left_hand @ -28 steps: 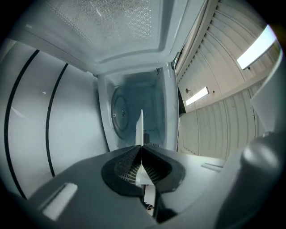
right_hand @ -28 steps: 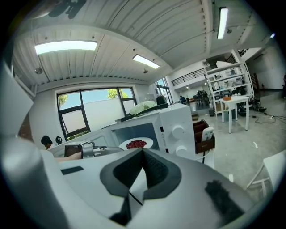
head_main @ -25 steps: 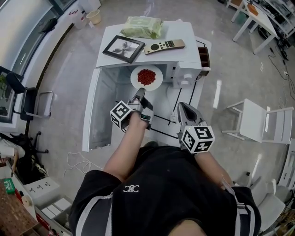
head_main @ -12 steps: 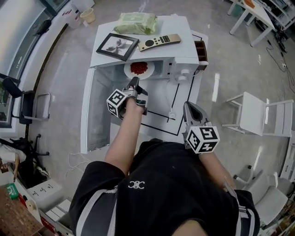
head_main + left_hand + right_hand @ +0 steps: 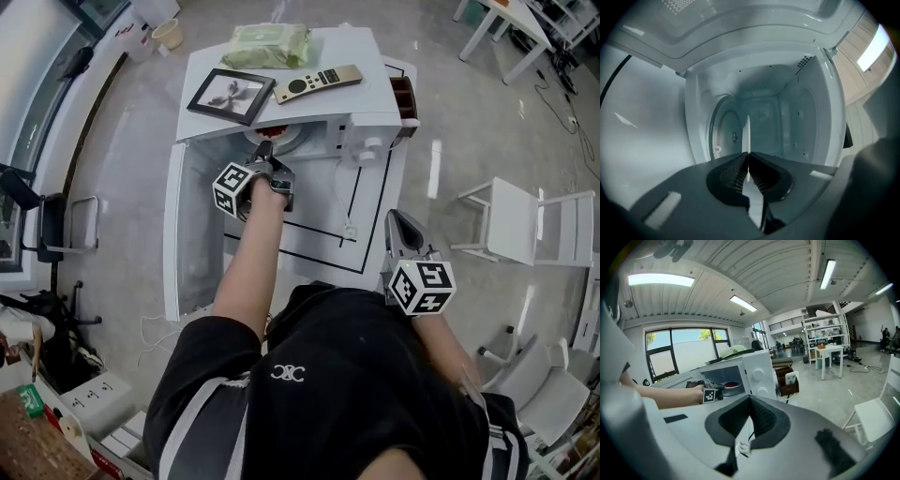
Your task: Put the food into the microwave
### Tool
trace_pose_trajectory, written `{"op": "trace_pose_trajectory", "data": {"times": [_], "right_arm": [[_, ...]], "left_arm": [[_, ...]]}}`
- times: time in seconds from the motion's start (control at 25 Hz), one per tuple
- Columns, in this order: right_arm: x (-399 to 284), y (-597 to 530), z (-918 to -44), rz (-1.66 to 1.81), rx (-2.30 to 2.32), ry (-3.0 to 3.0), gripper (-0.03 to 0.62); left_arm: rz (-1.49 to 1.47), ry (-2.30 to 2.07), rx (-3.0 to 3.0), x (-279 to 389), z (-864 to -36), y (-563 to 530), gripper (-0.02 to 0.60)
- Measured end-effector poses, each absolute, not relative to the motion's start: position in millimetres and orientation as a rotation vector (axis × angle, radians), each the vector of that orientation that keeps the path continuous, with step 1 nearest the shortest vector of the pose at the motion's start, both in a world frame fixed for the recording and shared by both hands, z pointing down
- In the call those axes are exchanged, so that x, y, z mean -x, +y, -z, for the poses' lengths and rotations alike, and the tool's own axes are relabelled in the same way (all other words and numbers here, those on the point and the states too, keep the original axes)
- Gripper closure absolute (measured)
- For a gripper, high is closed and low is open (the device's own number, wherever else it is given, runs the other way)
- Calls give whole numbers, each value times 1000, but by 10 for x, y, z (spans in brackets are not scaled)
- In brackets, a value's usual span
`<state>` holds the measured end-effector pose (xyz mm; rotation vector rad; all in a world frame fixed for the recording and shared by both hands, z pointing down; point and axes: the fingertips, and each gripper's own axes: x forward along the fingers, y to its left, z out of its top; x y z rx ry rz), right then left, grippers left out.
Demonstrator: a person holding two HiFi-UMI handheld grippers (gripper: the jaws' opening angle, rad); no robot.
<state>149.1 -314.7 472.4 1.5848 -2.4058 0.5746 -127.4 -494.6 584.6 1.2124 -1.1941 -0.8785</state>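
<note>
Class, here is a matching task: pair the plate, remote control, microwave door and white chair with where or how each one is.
1 plate
2 remote control
3 microwave door
4 white chair

A on the floor
B swung open
C on top of the microwave
D pinched in the left hand-held gripper

Pairs: 1-D, 2-C, 3-B, 4-A

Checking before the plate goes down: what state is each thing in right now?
Microwave door: open.
Plate: held by its rim, partly inside microwave.
Food: on plate.
Left gripper: shut on plate.
Right gripper: shut, empty.
</note>
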Motion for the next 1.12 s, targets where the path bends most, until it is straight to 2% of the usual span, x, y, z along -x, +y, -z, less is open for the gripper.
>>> {"op": "trace_pose_trajectory", "data": {"times": [0.44,0.64,1.12], "right_arm": [[-1480,-3135,-4756,-575,-1615,-2373,586],[-1404,-3127,-4762,-563,-1603,-2376,586],[-1280,-3149,-4740,-518,-1580,-2379,586]], "left_arm": [[684,-1338,-1281,1333,-6024,-5068,571],[599,-1414,-1280,1393,-6091,-5086,552],[-173,-1697,-1599,1385,-6124,-5148,479]]}}
